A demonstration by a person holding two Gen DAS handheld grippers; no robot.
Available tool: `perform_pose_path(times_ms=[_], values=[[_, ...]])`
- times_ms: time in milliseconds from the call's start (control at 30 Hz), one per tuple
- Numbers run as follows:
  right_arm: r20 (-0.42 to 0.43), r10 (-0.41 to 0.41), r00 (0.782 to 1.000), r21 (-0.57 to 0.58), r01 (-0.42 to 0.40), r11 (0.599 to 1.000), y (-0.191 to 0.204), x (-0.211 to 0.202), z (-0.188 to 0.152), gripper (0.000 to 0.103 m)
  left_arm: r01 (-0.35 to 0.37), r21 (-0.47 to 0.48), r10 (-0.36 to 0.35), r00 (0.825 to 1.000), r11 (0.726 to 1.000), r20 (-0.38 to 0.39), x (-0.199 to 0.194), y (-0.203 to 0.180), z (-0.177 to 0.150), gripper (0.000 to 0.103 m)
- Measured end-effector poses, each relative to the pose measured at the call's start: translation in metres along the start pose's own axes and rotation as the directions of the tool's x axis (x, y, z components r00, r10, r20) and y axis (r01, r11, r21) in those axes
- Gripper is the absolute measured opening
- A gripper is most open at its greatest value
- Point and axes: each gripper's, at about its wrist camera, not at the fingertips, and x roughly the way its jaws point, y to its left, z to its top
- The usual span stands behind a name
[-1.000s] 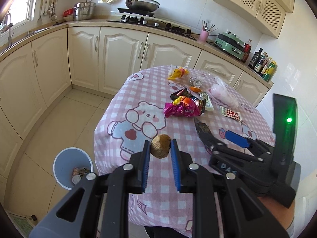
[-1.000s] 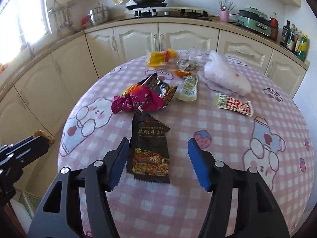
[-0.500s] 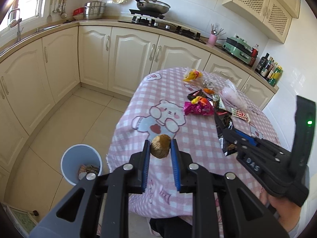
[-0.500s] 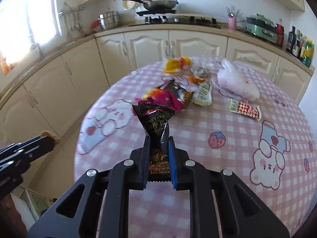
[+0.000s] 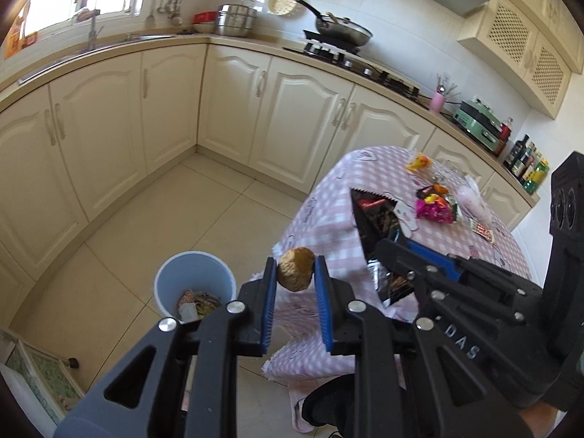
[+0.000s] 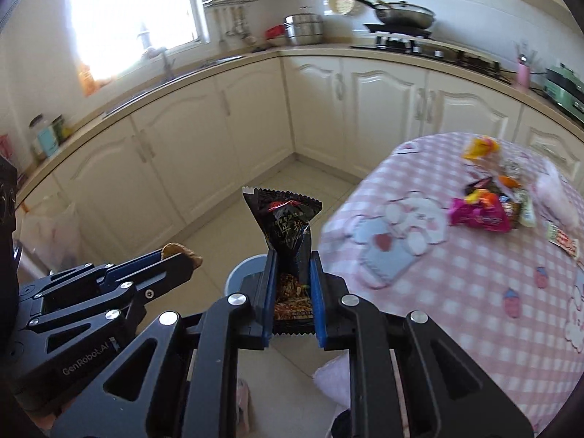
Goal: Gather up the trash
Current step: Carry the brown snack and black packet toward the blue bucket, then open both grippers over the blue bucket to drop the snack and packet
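Left gripper (image 5: 295, 280): jaws clamped on brown lump (image 5: 295, 269), above blue bin (image 5: 194, 281)
Right gripper (image 6: 292, 284): jaws pinching black snack wrapper (image 6: 288, 226)

Cream cabinets (image 5: 164, 116) line a tiled floor (image 5: 175, 211) — bright window (image 6: 135, 11) over the counter (image 6: 219, 64).

Open tile floor (image 5: 153, 219) all round the blue bin (image 5: 193, 281) — mouth uncovered, trash low inside. Cabinet fronts (image 5: 109, 127) wall off left and back. Table edge with draped pink cloth (image 5: 321, 219) crowds in from the right. Right gripper (image 5: 387, 252) just beside left gripper (image 5: 294, 273) — tight gap between.
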Motion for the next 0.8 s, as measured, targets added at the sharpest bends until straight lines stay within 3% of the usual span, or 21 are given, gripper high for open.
perform_pose_path(times_ms=[433,800], values=[[-0.121,0.059,0.991,-0.050,-0.065,0.997,0.046,0.071,-0.005,0.016,-0.065,-0.108,0.061,0.997,0.992,-0.041,0.019,0.074,-0.008,0.020],[-0.206,0.072,0.976,-0.036,-0.081,0.996,0.041,0.149,-0.005,0.016,-0.106,-0.168,0.078,0.983,0.980,-0.168,0.103,0.125,-0.009,0.020]])
